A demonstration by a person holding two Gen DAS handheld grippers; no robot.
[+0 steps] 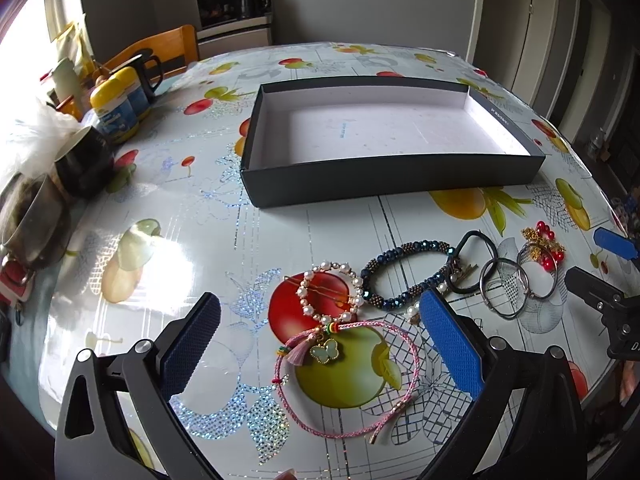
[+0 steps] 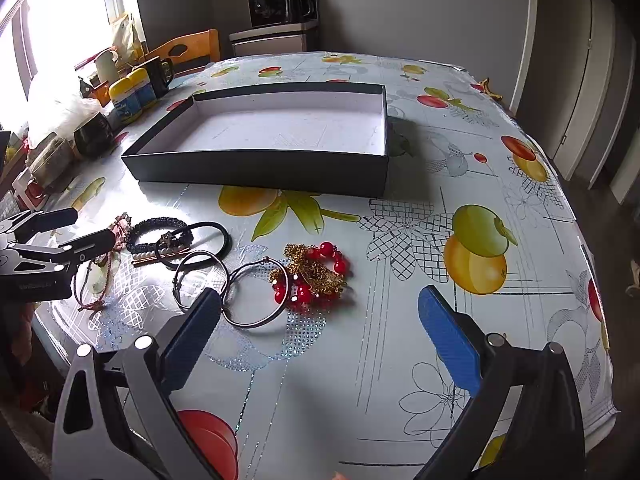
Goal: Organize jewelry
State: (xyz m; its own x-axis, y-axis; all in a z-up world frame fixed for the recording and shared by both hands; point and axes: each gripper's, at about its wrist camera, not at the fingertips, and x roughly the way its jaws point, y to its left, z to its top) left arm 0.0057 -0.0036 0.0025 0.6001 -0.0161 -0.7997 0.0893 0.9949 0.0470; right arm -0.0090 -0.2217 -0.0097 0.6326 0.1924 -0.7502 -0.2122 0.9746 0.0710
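A shallow black box (image 1: 390,174) (image 2: 256,170) with a white inside stands empty mid-table. In front of it lies jewelry: a pearl bracelet (image 1: 330,294), a pink cord bracelet with butterfly charm (image 1: 344,376), a dark blue beaded bracelet (image 1: 408,274) (image 2: 160,232), a black hair tie (image 1: 478,262) (image 2: 208,240), two metal bangles (image 1: 520,284) (image 2: 240,292) and a red bead and gold chain piece (image 1: 544,248) (image 2: 312,276). My left gripper (image 1: 320,340) is open over the pearl and pink bracelets. My right gripper (image 2: 320,328) is open, just before the bangles and red beads.
Mugs (image 1: 82,164), yellow-lidded jars (image 1: 116,108) (image 2: 132,94) and a metal cup (image 1: 34,224) crowd the table's left edge. A wooden chair (image 2: 188,50) and a coffee machine (image 2: 282,0) stand behind. The fruit-print tablecloth (image 2: 460,184) covers the table.
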